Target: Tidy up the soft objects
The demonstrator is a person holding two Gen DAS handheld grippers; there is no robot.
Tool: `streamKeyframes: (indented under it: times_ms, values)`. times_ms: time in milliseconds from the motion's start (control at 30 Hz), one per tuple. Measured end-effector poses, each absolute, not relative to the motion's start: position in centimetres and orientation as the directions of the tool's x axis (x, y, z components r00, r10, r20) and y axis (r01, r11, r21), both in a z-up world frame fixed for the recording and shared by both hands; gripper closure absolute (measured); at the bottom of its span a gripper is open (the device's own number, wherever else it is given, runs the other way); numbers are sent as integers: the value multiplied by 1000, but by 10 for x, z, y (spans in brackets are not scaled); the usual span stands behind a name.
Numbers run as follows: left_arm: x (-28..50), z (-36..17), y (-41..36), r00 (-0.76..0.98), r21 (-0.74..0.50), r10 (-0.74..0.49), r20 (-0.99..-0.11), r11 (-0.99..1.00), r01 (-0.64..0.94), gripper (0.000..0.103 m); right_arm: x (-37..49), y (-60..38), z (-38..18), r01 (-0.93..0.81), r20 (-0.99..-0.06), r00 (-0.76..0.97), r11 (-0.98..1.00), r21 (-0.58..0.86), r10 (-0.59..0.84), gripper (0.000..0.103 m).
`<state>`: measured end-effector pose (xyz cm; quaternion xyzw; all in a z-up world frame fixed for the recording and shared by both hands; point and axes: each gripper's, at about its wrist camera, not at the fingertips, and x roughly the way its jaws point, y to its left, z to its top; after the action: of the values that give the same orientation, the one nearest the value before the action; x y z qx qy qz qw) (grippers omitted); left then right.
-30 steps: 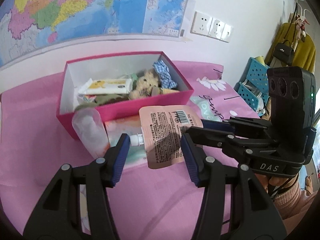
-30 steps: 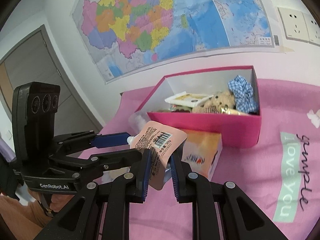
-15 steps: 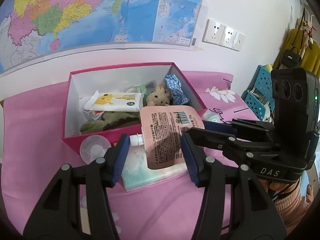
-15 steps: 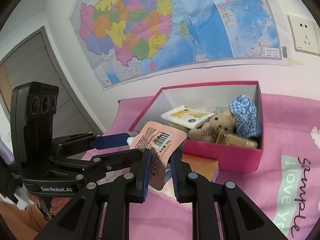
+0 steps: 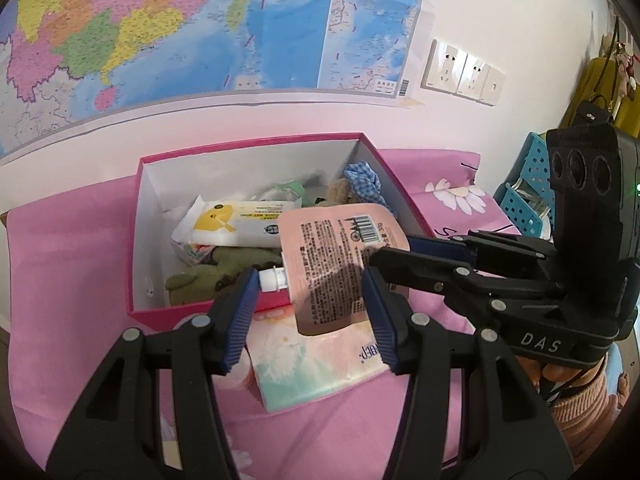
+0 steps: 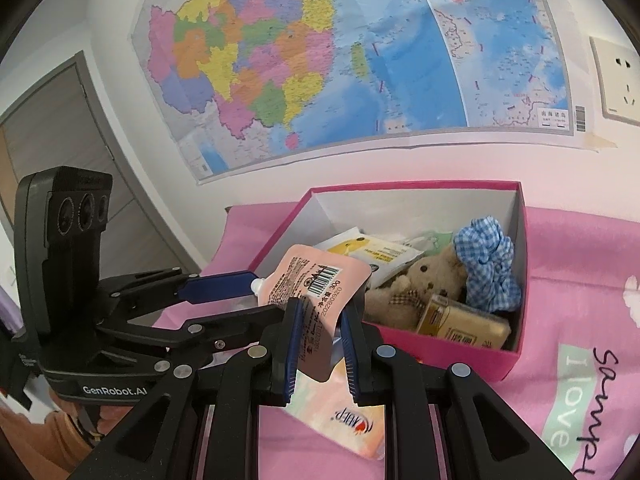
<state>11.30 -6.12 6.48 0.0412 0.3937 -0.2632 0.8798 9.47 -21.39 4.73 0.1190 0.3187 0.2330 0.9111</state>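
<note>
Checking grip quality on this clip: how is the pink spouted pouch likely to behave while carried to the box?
The pink pouch looks thin and flexible, so probably light. The right hand-held gripper pinches only its lower edge, yet it stands up, so it may be part-filled and somewhat stiff. Its glossy film could slip.

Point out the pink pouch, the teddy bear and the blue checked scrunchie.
pink pouch (image 6: pixel 320 286), right wrist view, barcode panel.
teddy bear (image 6: pixel 430 270), right wrist view, face.
blue checked scrunchie (image 6: pixel 490 264), right wrist view, bunched fabric.
</note>
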Motion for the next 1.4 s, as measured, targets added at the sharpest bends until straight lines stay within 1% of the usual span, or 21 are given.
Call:
streamKeyframes:
  times_ms: [467,800,900,1100,1167,1233,1300,1367,1400]
  values:
    - [160,61,-68,542,-132,-392,-744,880,456,49,137,-217,46,-327,-542,679,865,380,495,84]
    - [189,54,-73,511,-154,-385,-769,887,435,49,175,-226,33,-285,-563,655,855,434,504,84]
    - [193,53,-76,509,-157,-384,-770,888,433,52,183,-225,29,-279,-572,646,855,438,504,86]
    - [195,48,-74,524,-136,-355,-774,901,411,52,193,-222,25,-243,-590,668,882,403,453,87]
    - [191,46,-72,530,-132,-356,-769,901,414,47,191,-224,24,-223,-593,677,889,400,437,85]
    - [183,46,-68,552,-123,-357,-753,902,414,32,185,-227,24,-222,-589,685,893,392,429,85]
    - [174,47,-63,577,-114,-357,-734,903,414,25,175,-225,27,-233,-584,698,903,361,414,74]
    - [160,49,-56,604,-106,-364,-709,902,418,22,161,-225,31,-251,-571,709,904,345,415,68]
    - [156,50,-54,612,-103,-363,-703,903,416,18,152,-223,33,-259,-565,719,910,325,406,64]
